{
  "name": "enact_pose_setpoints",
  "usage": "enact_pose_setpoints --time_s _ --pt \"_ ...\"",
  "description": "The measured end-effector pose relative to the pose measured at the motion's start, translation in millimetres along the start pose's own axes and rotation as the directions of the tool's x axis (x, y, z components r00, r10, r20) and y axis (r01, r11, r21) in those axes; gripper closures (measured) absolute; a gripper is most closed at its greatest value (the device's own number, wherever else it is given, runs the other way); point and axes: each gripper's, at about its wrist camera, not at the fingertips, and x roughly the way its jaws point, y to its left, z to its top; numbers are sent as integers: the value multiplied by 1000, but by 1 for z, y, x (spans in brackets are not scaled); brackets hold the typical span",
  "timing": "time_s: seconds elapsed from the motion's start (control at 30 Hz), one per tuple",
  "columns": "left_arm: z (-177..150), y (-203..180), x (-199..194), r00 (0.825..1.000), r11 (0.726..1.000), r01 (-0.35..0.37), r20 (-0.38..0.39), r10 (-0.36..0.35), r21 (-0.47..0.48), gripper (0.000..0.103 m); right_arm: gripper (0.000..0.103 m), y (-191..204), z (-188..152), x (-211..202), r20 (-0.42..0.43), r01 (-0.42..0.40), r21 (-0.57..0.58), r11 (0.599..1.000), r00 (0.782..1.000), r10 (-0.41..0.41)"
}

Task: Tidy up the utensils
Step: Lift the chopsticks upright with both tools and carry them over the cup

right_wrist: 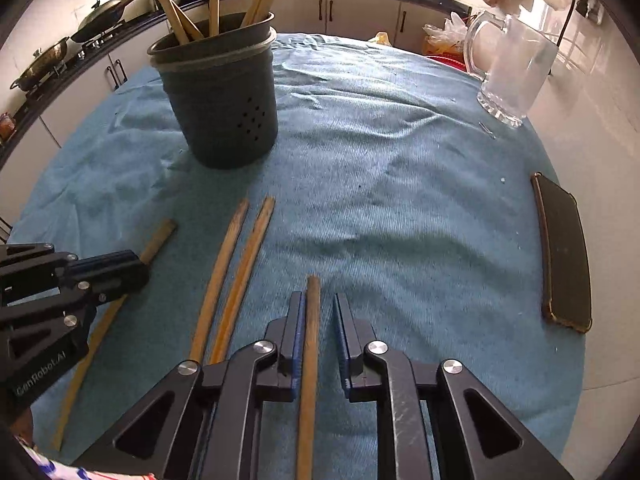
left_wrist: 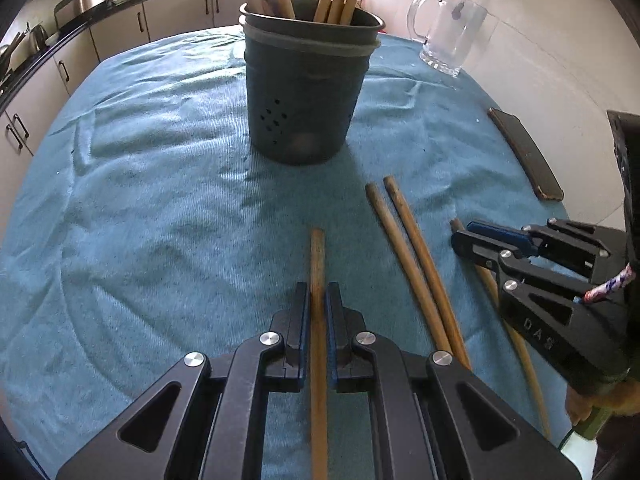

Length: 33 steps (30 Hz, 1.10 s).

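Jaws: your left gripper (left_wrist: 318, 304) clamped one chopstick (left_wrist: 317, 256), right gripper (right_wrist: 318, 312) slack around another chopstick (right_wrist: 312, 300), both short of the holder (left_wrist: 304, 92), presumably bound there.

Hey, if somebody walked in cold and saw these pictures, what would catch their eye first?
Probably the dark utensil holder bristling with wooden sticks, standing at the far middle of the blue cloth. Next, the left gripper shut on a chopstick, with two loose chopsticks lying beside it.
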Motion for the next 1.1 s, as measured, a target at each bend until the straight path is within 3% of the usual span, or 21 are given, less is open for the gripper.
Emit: enact_pose_setpoints --time_s 0.2,0.4,0.6,0.77,0.97,1.1 --pt "1 -2 -1 1000 1000 -1 31 1 -6 96 96 -1 -6 -6 52 -12 43 999 999 10" --pt "-8 11 -47 987 997 45 156 -35 -56 96 96 -9 -7 -59 204 -62 85 994 978 44" --pt "-30 15 -116 948 995 73 314 -49 -64 96 96 -7 -14 -116 341 -69 98 993 940 32" --pt "-48 8 -162 899 997 53 437 -24 -54 96 96 0 -28 -159 433 -72 100 992 901 22" --pt "-66 3 -196 856 998 46 516 -15 -46 96 96 7 -43 -192 497 -72 98 993 868 14" --pt "-74 -2 -212 840 998 50 543 -21 -39 96 96 8 -48 -206 518 -73 94 993 855 14"
